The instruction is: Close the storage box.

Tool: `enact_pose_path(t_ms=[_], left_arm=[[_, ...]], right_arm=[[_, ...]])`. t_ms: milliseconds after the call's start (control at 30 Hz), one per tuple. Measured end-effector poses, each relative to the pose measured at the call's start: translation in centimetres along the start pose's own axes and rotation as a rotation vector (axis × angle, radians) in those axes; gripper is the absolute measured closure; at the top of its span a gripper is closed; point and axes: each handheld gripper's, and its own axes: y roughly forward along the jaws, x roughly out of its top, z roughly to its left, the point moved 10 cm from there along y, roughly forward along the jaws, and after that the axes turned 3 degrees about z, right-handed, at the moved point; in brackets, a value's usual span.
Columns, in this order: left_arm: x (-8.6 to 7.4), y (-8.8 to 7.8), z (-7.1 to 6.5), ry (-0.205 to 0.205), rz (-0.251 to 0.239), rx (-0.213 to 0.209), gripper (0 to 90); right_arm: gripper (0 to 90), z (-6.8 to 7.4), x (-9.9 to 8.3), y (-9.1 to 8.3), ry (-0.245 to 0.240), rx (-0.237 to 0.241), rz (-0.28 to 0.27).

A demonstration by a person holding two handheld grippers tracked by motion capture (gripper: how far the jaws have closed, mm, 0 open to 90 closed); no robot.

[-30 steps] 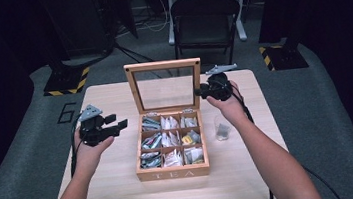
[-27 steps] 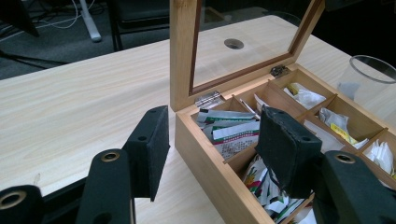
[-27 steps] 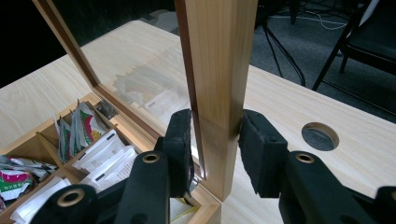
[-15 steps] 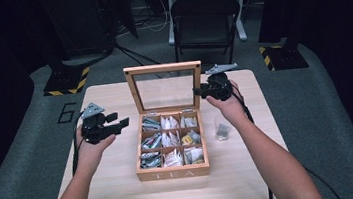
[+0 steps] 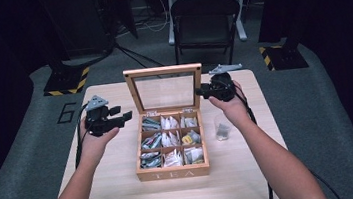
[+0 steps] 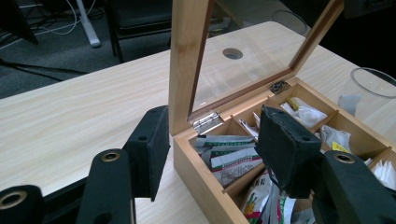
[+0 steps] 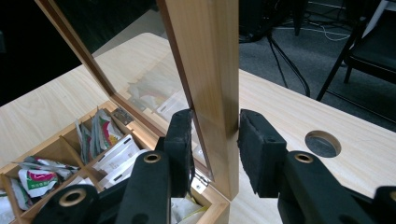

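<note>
A wooden tea box marked TEA stands in the middle of the table, its compartments holding several tea bags. Its glass-paned lid stands upright. My right gripper is at the lid's right edge; in the right gripper view its jaws are shut on the lid's wooden side frame, one pad on each face. My left gripper hovers just left of the box, open, with nothing between its pads. In the left gripper view the gripper faces the box's back left corner.
A clear glass cup with something small inside stands right of the box. The light wooden table has a round cable hole behind the lid. A black chair stands beyond the table's far edge.
</note>
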Motion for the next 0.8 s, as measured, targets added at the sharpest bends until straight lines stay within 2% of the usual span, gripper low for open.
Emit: enact_pose_path(t_ms=[133,467,800], left_arm=[[0.6,0.1,0.0,0.000,-0.013,0.001,44.1],[2.0,0.5,-0.1,0.011,-0.012,-0.003,46.6],[2.9,0.6,-0.2,0.019,-0.019,-0.002,48.1]], right_arm=[[64.7,0.3,-0.1,-0.3,-0.007,0.003,0.001],[64.5,0.8,0.1,-1.1,-0.022,0.012,-0.009],[64.4,1.5,0.2,-2.2,-0.033,0.027,-0.038]])
